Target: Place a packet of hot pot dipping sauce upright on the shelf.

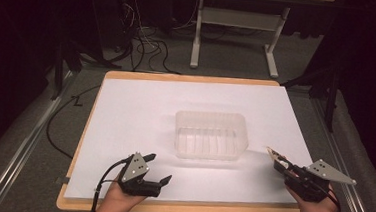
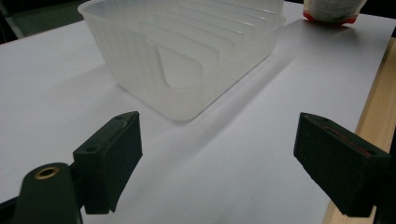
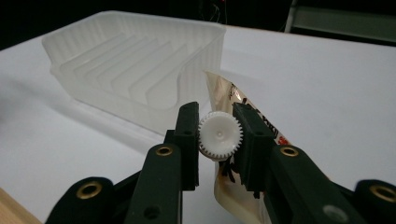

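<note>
1. From where I sit, the biggest thing is the table (image 1: pixel 188 79), a light wooden top almost wholly covered by a white sheet (image 1: pixel 145 108); only a thin wooden border shows around it.
2. Next comes the clear plastic tray (image 1: pixel 211 134), ribbed inside, standing on the sheet about mid-table, a little toward my right. In the left gripper view it (image 2: pixel 187 51) sits ahead of the jaws and well apart from them; in the right gripper view it (image 3: pixel 140 70) lies just beyond the held thing.
3. My left gripper (image 1: pixel 159 169) rests low at the near edge of the sheet, left of the tray. Its jaws stand wide apart with nothing between them, just bare white sheet.
4. My right gripper (image 1: pixel 278 161) is at the near right of the sheet, raised a little off the surface and pointed toward the tray's near right corner.
5. The spouted pouch (image 3: pixel 243 191) is in that right gripper: a flat printed pack, brownish with dark markings. It sits beside the tray, not in it, and hangs below the jaws.
6. Smallest is the white ridged cap (image 3: pixel 220 135) of the pouch. The right jaws are drawn narrow and pinch it from both sides, pads pressing on its toothed rim.
</note>
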